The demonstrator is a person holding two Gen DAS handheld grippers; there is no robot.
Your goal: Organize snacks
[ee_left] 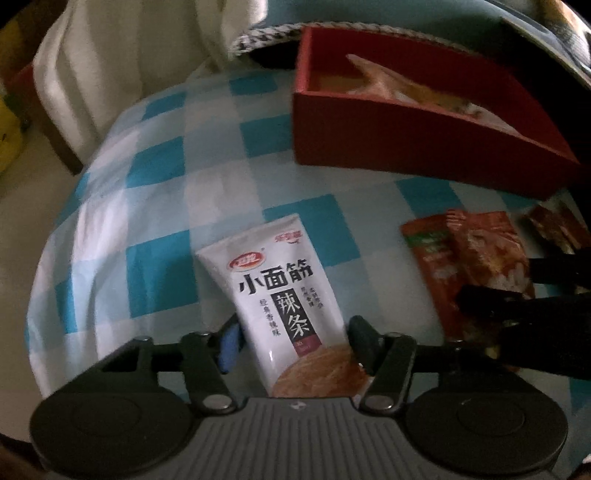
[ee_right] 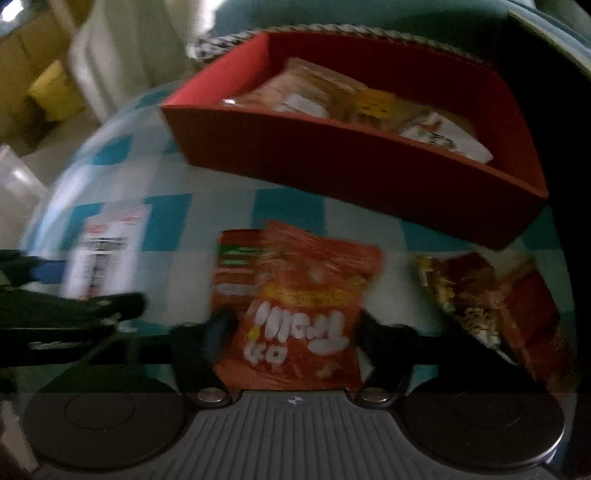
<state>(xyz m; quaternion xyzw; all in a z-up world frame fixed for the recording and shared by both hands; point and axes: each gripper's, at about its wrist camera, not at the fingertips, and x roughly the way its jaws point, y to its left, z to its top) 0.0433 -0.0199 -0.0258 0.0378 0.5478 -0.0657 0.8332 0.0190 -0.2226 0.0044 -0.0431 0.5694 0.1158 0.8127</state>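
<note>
A white snack packet (ee_left: 280, 295) with black Chinese lettering lies on the blue-and-white checked cloth (ee_left: 155, 192), between the fingers of my left gripper (ee_left: 291, 332), which stands open around its lower half. My right gripper (ee_right: 291, 332) stands open around an orange snack packet (ee_right: 306, 295) with white lettering, which overlaps a red-and-green packet (ee_right: 236, 262). The red box (ee_left: 388, 136) sits at the back with several packets inside; it also shows in the right wrist view (ee_right: 332, 162). The orange packet (ee_left: 487, 254) and right gripper arm (ee_left: 517, 306) show at the right of the left wrist view.
A dark red and yellow packet (ee_right: 491, 302) lies to the right of the orange one. The white packet (ee_right: 107, 251) and left gripper arm (ee_right: 74, 314) show blurred at left. White fabric (ee_left: 92, 74) hangs beyond the table's left edge. A teal cushion (ee_left: 369, 11) stands behind the box.
</note>
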